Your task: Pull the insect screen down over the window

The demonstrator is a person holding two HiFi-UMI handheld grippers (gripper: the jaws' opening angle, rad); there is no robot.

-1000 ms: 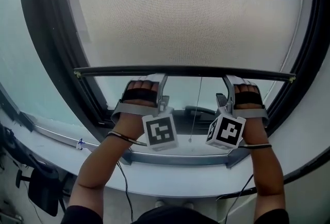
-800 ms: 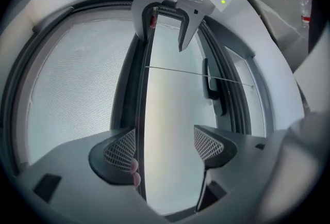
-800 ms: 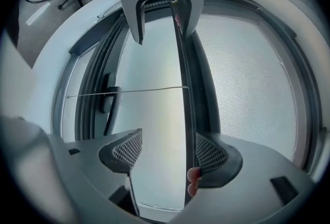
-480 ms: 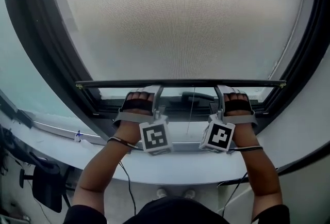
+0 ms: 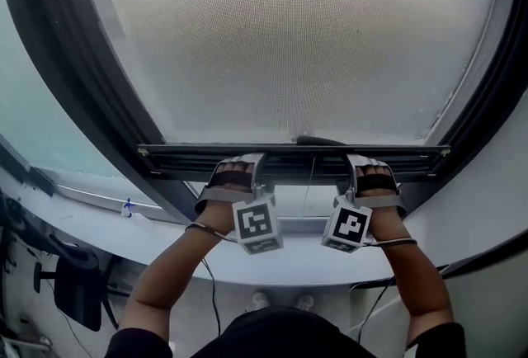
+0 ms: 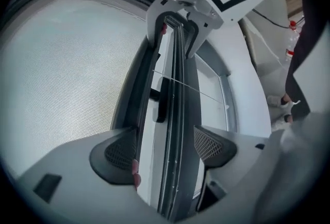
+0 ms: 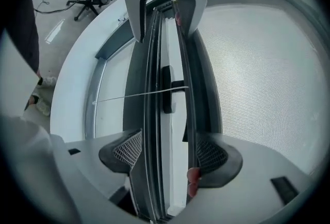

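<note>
- Grey mesh of the insect screen (image 5: 289,43) was seen stretched over almost the whole opening, right down low.
- A dark window frame (image 5: 82,92) was seen curving round it, with a white sill (image 5: 305,266) laid out beneath.
- The screen's dark bottom bar (image 5: 293,157) was found level, just above the lower edge of the frame.
- The left gripper (image 5: 257,160) was set on the bar left of centre, and its jaws were closed across the bar, one mesh pad (image 6: 118,153) pressed to each side.
- The right gripper (image 5: 353,162) was matched to it right of centre, its jaws likewise clamped over the bar, with the pads (image 7: 211,153) laid against both faces.
- A thin pull cord (image 5: 312,183) was seen hanging from the bar between the two grippers.
</note>
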